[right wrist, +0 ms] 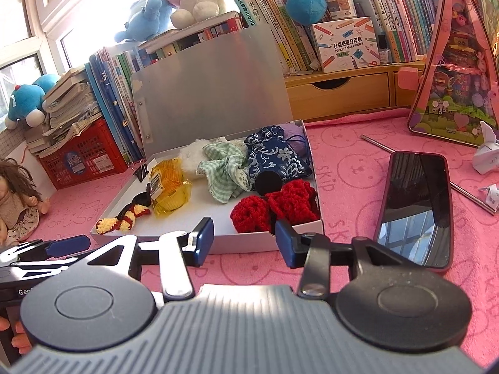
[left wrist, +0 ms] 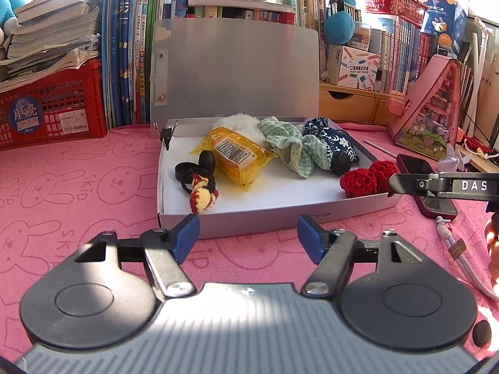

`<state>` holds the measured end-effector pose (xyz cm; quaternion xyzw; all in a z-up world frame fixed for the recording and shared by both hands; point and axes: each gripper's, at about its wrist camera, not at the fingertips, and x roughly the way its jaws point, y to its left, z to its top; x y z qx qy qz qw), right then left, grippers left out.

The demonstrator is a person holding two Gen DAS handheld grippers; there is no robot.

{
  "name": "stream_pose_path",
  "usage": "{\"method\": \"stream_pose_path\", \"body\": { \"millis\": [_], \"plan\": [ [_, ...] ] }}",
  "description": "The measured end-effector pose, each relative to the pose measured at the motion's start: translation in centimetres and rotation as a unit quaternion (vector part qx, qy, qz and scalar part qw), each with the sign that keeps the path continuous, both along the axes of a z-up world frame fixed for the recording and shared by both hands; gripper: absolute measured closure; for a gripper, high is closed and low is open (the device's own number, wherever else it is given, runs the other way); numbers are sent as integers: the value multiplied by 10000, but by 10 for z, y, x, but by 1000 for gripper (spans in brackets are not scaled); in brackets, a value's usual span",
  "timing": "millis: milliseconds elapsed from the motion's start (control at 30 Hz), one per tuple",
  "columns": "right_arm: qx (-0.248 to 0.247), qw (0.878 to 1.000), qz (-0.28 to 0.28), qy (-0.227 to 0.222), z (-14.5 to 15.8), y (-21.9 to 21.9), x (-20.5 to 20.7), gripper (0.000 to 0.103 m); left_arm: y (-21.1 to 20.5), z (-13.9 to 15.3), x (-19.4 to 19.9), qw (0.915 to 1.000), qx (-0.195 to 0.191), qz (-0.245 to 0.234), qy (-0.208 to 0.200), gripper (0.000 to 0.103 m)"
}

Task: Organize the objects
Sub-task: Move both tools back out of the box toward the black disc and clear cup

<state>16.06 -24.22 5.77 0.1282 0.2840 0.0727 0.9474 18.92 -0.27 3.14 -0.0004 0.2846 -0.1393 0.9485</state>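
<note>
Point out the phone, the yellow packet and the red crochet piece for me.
phone (right wrist: 414, 208): right wrist view, middle of its dark screen.
yellow packet (left wrist: 237, 159): left wrist view, on its barcode label.
red crochet piece (right wrist: 274, 205): right wrist view, middle of the red yarn, in the box's near right corner.

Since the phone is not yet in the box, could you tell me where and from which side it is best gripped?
Grip the phone across its long edges near the close end, coming from above. It lies flat, screen up, on the pink cloth right of the box, so only its narrow width would likely fit between the fingers.
</note>
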Motion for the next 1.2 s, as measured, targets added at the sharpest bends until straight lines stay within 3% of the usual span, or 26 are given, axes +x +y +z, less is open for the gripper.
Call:
{"method": "stream_pose_path", "body": {
  "millis": [233, 600, 1200],
  "plan": [
    [-220, 9996, 178, -90, 5, 7, -31, 39, -4, -3, -22, 9997, -57, -215, 103, 29],
    [-1101, 9919, 464, -423, 6, 33, -85, 37, -19, -10, -62, 9981, 18, -597, 170, 29],
    [-1108, 9924, 188, -499, -12, 11, -162, 34, -39, -20, -110, 9949, -121, -995, 115, 29]
  ]
}}
